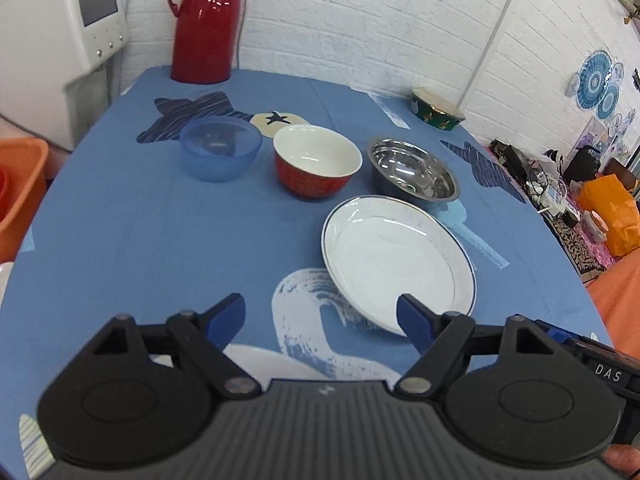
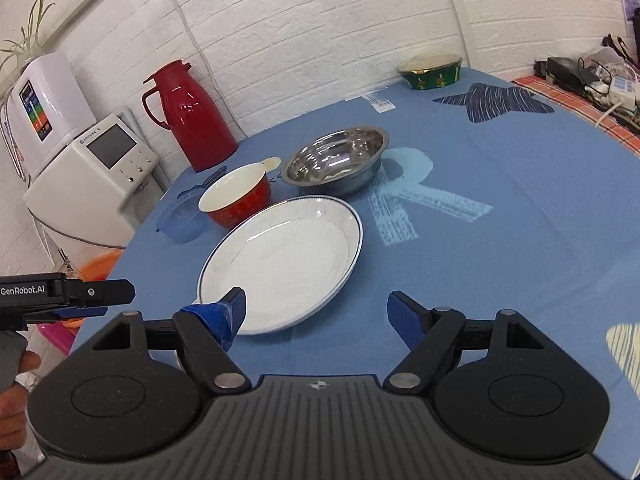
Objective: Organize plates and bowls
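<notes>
a round table (image 1: 140,240) draped in a blue cloth with printed stars and letters carries the dishes. nearest the person lies a wide white plate with a thin dark rim line (image 1: 396,264), flat on the cloth and empty. behind it three bowls stand in a loose row, each upright and apart from its neighbours: a translucent blue plastic bowl (image 1: 220,148) on the left, a red bowl with a white inside (image 1: 318,162) in the middle, and a shiny stainless steel bowl (image 1: 412,174) on the right, just beside the plate's far rim. farther back, near the wall, sits a dark green bowl with gold trim (image 1: 438,110), well apart from the others. a tall red thermos jug with a handle (image 1: 206,20) stands at the far left edge of the table against the white brick wall, and a white appliance with a small screen (image 1: 68,36) stands off the table beside it. an orange plastic tub (image 1: 20,188) sits below the table's left side. the left hand-held gripper (image 1: 320,314) hovers low over the near part of the table with its blue-padded fingers spread wide and nothing between them; its right finger overlaps the plate's near edge in its own camera view, though i can't tell whether it touches. the right hand-held gripper (image 2: 316,312) is likewise spread apart and empty, its left finger over the plate's near rim, with the left tool visible just off to its left at the table's edge.
</notes>
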### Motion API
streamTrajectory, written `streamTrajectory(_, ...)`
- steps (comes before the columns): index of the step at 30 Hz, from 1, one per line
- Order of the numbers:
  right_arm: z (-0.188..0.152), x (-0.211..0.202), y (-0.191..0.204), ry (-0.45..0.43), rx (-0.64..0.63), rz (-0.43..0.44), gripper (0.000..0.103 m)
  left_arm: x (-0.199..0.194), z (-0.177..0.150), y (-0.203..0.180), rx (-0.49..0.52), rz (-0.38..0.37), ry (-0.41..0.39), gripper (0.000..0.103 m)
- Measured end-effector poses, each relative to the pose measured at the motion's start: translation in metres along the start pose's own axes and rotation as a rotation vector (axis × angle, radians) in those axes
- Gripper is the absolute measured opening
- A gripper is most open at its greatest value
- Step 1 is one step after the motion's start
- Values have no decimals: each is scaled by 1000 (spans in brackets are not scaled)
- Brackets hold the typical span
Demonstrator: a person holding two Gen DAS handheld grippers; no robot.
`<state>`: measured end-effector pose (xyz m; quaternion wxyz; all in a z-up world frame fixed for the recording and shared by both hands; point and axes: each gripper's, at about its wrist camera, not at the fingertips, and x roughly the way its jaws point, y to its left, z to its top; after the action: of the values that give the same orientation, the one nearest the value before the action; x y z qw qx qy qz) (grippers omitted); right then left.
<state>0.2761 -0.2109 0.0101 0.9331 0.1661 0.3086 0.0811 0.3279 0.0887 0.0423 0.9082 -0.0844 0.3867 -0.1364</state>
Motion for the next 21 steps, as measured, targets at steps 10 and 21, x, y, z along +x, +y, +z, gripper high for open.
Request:
streamTrajectory(10,37,93,-8,100,-153,-71,65,93,35,-25,56,29,147,79)
streamTrajectory(21,28,117,8,129,-280,-94,67,134,33,-28,63,53,200,79)
